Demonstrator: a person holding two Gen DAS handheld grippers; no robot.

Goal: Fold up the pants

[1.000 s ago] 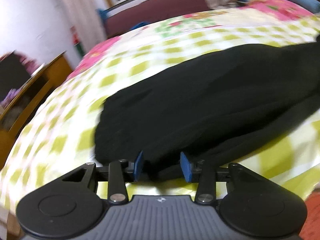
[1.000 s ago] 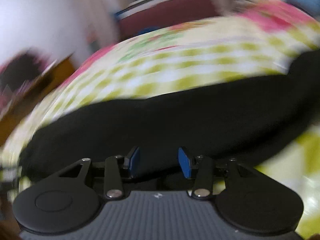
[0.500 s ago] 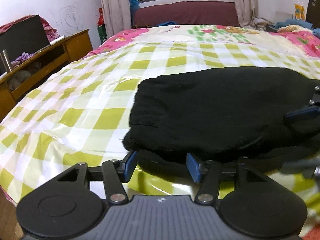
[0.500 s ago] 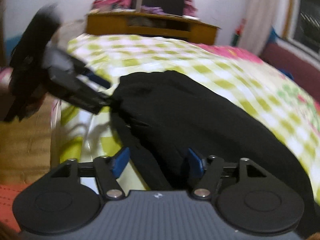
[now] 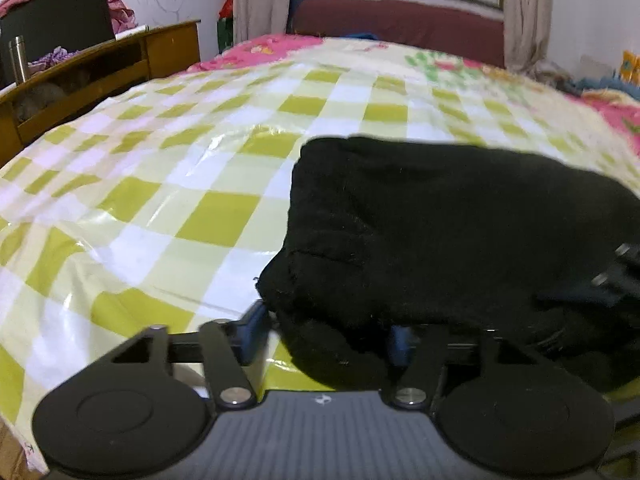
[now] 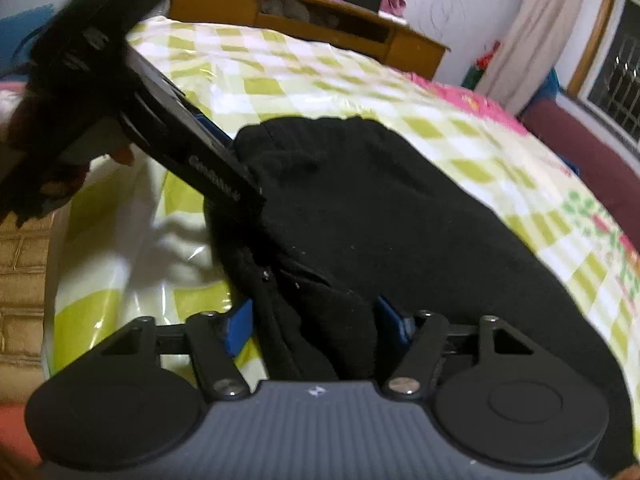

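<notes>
Black pants (image 5: 440,232) lie folded in a thick bundle on the green-checked bed cover (image 5: 160,200), close to its near edge. My left gripper (image 5: 326,334) sits low at the bundle's near left corner. Its jaws are closing with the lower cloth layers between them, and a sliver of cover shows beside the left pad. My right gripper (image 6: 312,326) is at the pants' (image 6: 380,208) near edge further right, its jaws closing around a bunched fold that almost fills the gap. The left gripper's fingers (image 6: 224,168) show in the right wrist view, held by a hand.
A wooden desk (image 5: 100,68) with a metal flask (image 5: 18,58) and clutter stands left of the bed. A maroon bench (image 5: 400,24) and curtains sit under the window at the far end. Pink floral bedding (image 5: 616,112) lies far right. Tiled floor (image 6: 20,260) shows below the bed edge.
Both views have rolled level. The right gripper swung round to the pants' near edge beside the left one. Both jaws widened, then began to narrow on the cloth.
</notes>
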